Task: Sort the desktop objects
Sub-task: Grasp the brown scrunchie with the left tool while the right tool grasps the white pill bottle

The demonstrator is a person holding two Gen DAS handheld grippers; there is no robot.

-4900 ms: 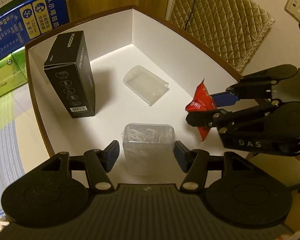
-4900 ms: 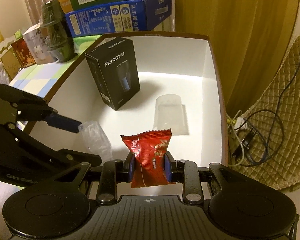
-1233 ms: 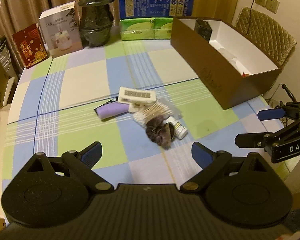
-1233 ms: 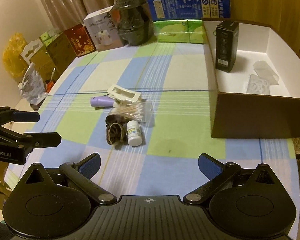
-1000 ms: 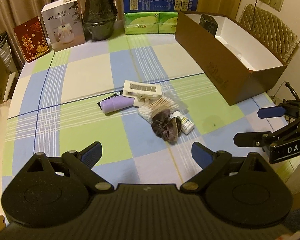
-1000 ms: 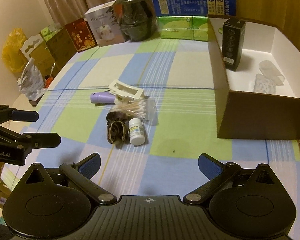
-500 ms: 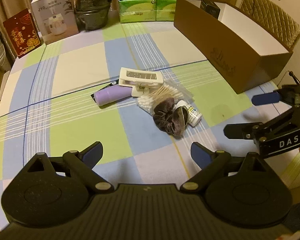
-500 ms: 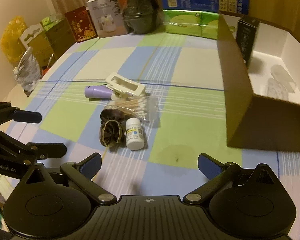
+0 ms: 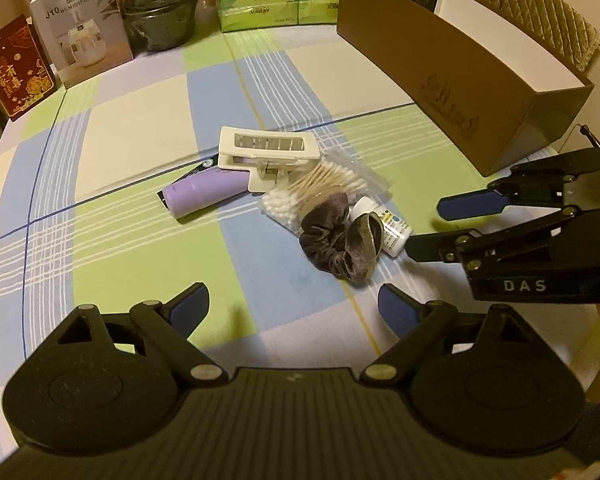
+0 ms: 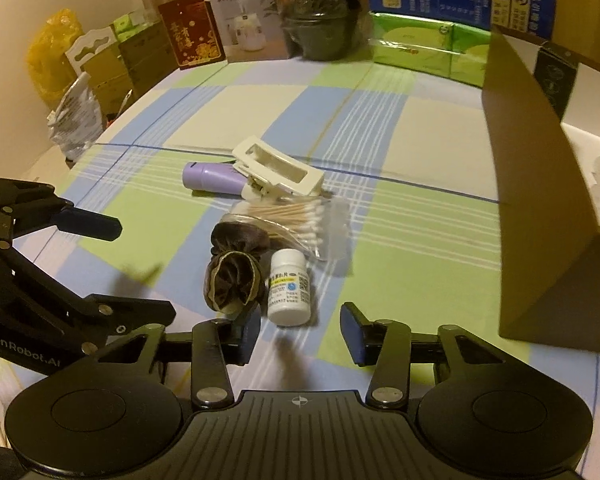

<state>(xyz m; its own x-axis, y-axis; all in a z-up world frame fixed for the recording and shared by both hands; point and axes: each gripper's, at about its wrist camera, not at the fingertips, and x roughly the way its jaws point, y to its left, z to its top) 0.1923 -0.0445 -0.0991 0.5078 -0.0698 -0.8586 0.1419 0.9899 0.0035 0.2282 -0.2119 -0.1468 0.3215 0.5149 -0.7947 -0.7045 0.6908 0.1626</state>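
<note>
Right gripper [image 10: 300,326] is held low over the table [image 10: 400,128] with jaws spread and nothing between them, just short of the white pill bottle [image 10: 289,287]. Left gripper [image 9: 292,304] is also spread wide, empty, facing the pile mid-table: dark scrunchie [image 9: 340,240], bagged cotton swabs [image 9: 320,188], white hair clip [image 9: 268,152], purple tube [image 9: 204,194]. Brown box [image 9: 460,68] is seen along the table's right edge.

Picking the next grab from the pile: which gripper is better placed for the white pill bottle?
Right. The right gripper is open and lined up just short of the pill bottle; the left gripper is farther off, with the scrunchie in its way.
</note>
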